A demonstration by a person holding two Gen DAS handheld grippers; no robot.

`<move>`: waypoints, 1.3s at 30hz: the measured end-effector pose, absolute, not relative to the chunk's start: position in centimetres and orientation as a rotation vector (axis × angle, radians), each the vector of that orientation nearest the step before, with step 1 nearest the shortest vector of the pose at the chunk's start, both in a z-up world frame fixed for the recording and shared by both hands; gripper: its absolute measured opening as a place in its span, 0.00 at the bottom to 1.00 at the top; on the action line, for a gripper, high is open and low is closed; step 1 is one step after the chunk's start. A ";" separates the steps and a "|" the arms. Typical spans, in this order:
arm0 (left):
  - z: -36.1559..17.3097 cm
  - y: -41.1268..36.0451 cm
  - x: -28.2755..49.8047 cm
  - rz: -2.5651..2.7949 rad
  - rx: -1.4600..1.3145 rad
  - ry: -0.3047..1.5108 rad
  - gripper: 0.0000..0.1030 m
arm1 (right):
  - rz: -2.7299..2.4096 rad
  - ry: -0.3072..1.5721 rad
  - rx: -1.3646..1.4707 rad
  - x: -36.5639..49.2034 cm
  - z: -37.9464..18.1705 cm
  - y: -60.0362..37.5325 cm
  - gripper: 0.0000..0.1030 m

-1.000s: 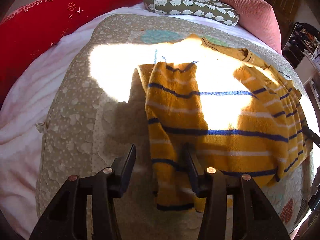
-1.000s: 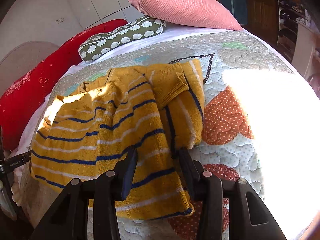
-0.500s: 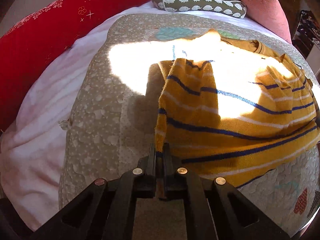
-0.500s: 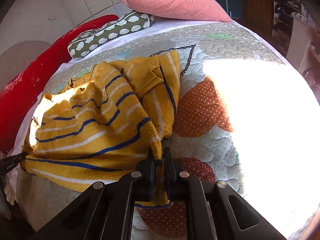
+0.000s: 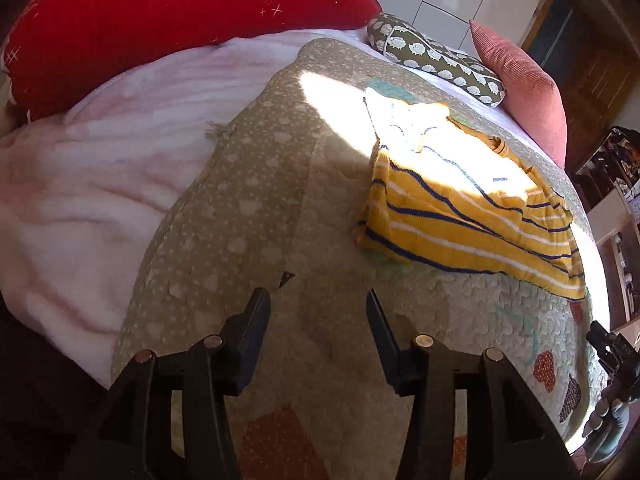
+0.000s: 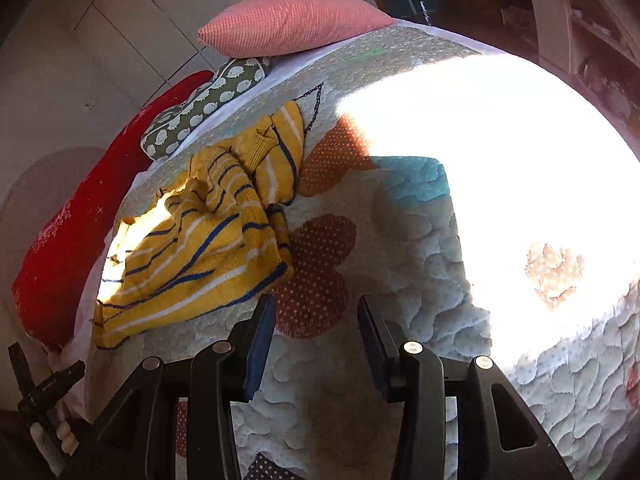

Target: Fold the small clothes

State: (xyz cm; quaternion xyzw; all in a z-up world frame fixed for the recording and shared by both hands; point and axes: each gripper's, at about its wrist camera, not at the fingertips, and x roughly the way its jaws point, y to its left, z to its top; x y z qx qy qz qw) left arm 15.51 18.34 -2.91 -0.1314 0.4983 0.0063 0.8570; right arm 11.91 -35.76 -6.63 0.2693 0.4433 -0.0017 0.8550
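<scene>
A small yellow sweater (image 5: 460, 208) with blue and white stripes lies folded over on the quilted bedspread (image 5: 248, 208). In the right wrist view the yellow sweater (image 6: 200, 248) is bunched, its lower edge doubled back. My left gripper (image 5: 318, 304) hovers over bare quilt, down and left of the sweater, its jaws opening with nothing between them. Just right of the sweater's near corner, my right gripper (image 6: 316, 312) hangs above a red dotted heart patch (image 6: 320, 276); its jaws are opening too, and nothing is in them.
A long red cushion (image 5: 160, 12), a hedgehog-print bolster (image 5: 436, 60) and a pink pillow (image 5: 524, 92) line the far side of the bed. A pale pink blanket (image 5: 88, 200) lies at the left. Strong sun washes out the quilt (image 6: 500, 184) at the right.
Both grippers shut on the sweater's lower corners, carried them up over the garment, then let go and pulled back. The sweater now lies folded shorter.
</scene>
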 end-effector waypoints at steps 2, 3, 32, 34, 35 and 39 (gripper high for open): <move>-3.2 18.6 13.4 0.012 -0.330 1.053 0.48 | -0.004 0.930 0.565 9.4 -7.5 -34.9 0.44; -3.4 18.6 12.5 0.017 -0.352 1.054 0.48 | 0.002 0.920 0.566 8.2 -7.8 -34.5 0.44; -7.4 15.4 40.0 -0.408 -0.328 1.251 0.68 | 0.539 0.730 -0.662 16.5 -6.3 3.9 0.51; -8.0 14.8 41.4 -0.444 -0.306 1.274 0.72 | 0.558 0.725 -0.702 17.3 -7.1 5.3 0.51; -8.2 14.7 41.9 -0.463 -0.302 1.283 0.73 | 0.564 0.722 -0.723 17.8 -7.5 5.9 0.51; -8.4 14.8 43.6 -0.543 -0.332 1.308 0.74 | 0.592 0.714 -0.763 19.1 -8.9 7.5 0.51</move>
